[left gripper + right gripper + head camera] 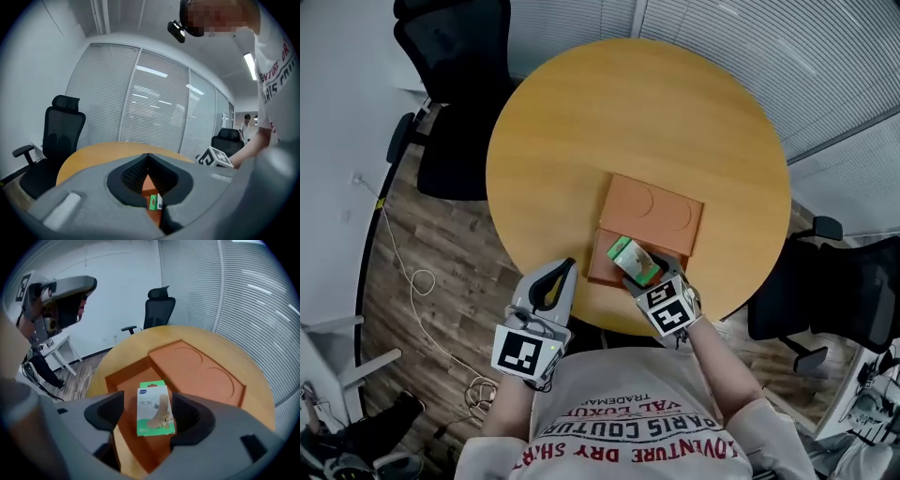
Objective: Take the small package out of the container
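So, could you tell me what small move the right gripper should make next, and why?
Probably close the right gripper on the small package: it stands between the open jaws, over the orange container, with a gap at its left, so nothing seems to grip it yet.

We see a round wooden table (pixel 581 112) that carries only a flat orange container (pixel 661 211), near its person-side edge.

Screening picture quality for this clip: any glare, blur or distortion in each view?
Head view: even light, small package clear. Left gripper view: fisheye with dark corners, bright ceiling light, a mosaic patch at top. Right gripper view: fisheye curves the blinds; the package's print is sharp.
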Available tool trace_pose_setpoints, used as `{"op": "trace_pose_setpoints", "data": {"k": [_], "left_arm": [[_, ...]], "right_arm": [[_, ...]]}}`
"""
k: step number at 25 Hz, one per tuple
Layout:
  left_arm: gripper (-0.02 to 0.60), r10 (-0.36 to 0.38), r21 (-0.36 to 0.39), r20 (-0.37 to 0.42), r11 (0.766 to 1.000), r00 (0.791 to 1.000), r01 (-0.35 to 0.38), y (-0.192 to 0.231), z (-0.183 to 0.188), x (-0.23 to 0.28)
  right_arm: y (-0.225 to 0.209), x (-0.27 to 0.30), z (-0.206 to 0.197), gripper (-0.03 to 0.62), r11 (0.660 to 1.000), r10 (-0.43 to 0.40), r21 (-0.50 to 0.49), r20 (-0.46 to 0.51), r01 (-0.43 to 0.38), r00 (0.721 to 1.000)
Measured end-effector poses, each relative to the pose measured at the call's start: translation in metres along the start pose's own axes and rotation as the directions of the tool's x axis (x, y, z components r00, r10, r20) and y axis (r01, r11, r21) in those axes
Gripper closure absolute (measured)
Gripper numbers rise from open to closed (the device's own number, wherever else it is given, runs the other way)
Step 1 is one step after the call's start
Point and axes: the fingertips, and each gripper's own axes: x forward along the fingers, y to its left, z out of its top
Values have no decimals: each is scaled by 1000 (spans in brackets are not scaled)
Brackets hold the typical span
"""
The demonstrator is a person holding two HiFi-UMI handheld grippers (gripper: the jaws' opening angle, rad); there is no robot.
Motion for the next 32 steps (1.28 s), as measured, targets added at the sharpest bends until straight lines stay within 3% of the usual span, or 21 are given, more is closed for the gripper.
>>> {"op": "trace_pose_setpoints", "data": {"k": [11, 23, 32], "left_arm": [[572, 85, -33, -67, 996, 994, -87, 25, -21, -4], [572, 129, -61, -93, 989, 987, -135, 32, -35, -22], [572, 114, -41, -85, 992, 990, -118, 19, -30, -30]], "right_arm": [[-3, 56, -28, 255, 995, 8, -101, -178, -27, 984], [-2, 66, -28, 249, 991, -60, -130, -238, 30, 969], [0, 53, -27, 261, 990, -32, -139, -214, 2, 976]]}}
